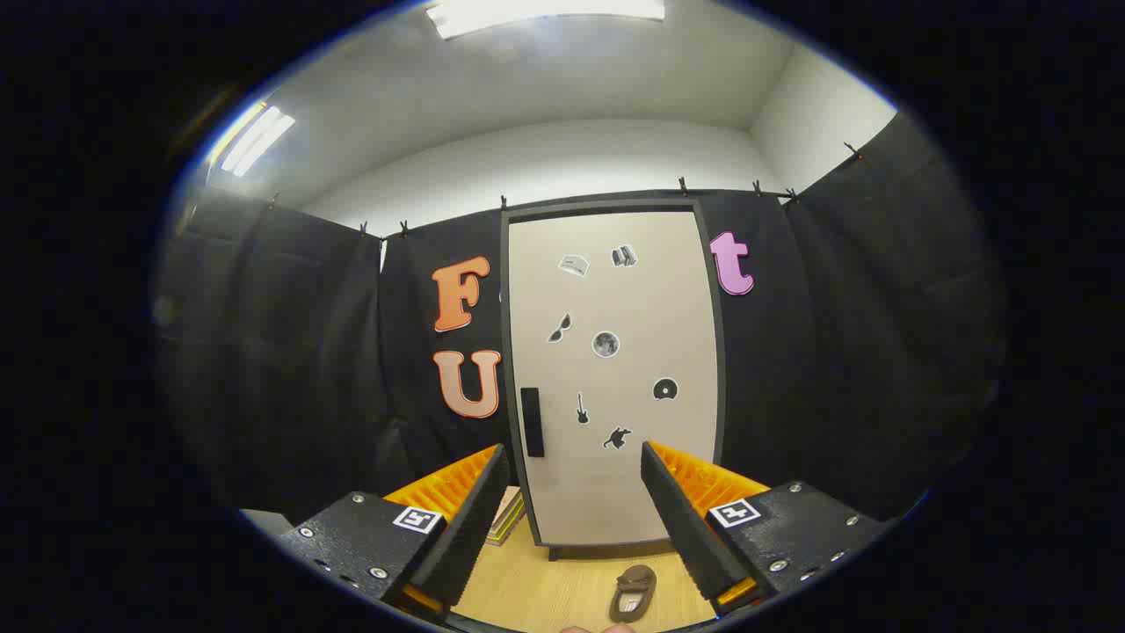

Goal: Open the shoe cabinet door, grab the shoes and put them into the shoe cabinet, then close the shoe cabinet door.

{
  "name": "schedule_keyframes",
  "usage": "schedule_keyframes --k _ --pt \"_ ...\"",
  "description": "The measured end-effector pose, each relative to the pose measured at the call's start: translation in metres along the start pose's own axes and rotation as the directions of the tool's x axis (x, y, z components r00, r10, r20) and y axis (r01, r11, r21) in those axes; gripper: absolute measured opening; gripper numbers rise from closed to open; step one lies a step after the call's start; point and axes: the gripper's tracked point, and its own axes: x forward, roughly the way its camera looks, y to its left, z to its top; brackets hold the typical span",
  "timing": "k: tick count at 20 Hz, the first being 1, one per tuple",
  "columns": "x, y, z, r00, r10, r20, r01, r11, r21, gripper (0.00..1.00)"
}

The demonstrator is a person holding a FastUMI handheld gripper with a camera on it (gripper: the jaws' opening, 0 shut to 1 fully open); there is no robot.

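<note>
One shoe (634, 592) lies before the shut cabinet door (613, 378) — gripper (567, 470) fingers apart, empty.

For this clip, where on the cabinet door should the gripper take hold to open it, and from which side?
Probably the dark vertical handle at the door's left edge, approached head-on, open fingers straddling its narrow width. The gripper is open, short of it.

One shoe cabinet (613, 378) stands with its one door shut, bearing one dark handle (532, 422) and seven small stickers (606, 344). One shoe (635, 592) lies on the floor (545, 589). One stack of books (508, 517) sits beside the cabinet. One gripper (571, 501) holds its two fingers spread apart, empty. Two ceiling lights (545, 13) glow.
</note>
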Motion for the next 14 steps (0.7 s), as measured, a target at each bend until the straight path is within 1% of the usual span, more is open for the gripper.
schedule_keyframes --k 14 --pt "0.03 0.028 -0.015 0.999 -0.037 -0.018 0.037 0.999 -0.02 0.95"
